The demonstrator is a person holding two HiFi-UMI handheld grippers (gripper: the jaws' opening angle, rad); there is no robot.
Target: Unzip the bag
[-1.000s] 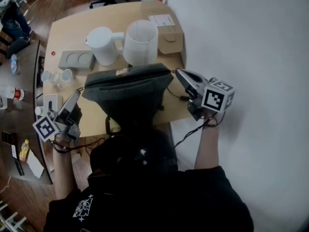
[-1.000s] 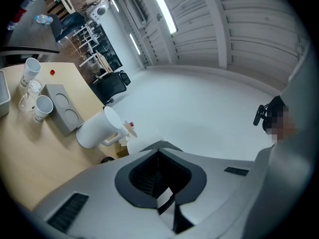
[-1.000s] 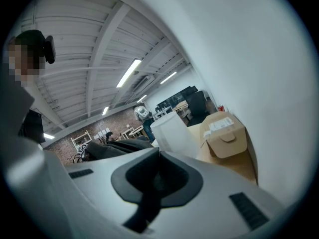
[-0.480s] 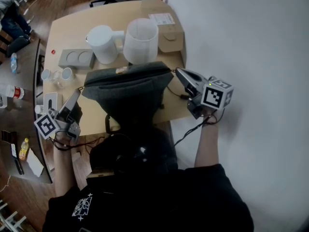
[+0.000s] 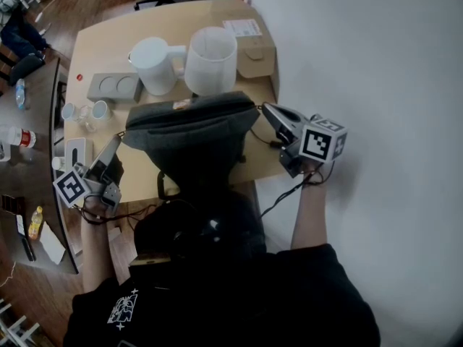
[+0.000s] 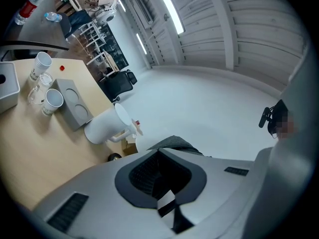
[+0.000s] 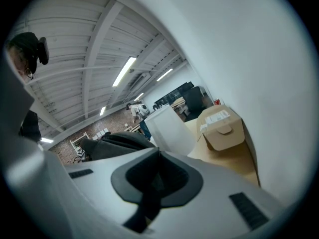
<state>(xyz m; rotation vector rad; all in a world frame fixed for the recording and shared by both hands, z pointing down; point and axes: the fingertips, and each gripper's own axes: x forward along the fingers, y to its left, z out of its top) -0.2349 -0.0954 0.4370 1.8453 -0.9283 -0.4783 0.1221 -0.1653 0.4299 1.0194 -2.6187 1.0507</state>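
1. Wooden table (image 5: 108,49); the grey bag (image 5: 189,130) lies at its near edge;
2. Right gripper (image 5: 266,109); jaws pressed together, holding nothing, tip just beside the bag's right corner;
3. Left gripper (image 5: 114,142); likewise closed, empty, near its left corner.

One grey bag (image 5: 189,132), one white jug (image 5: 153,67), one pale tub (image 5: 210,63), one cardboard box (image 5: 255,58). Three cups (image 5: 100,111), one grey block (image 5: 114,87).
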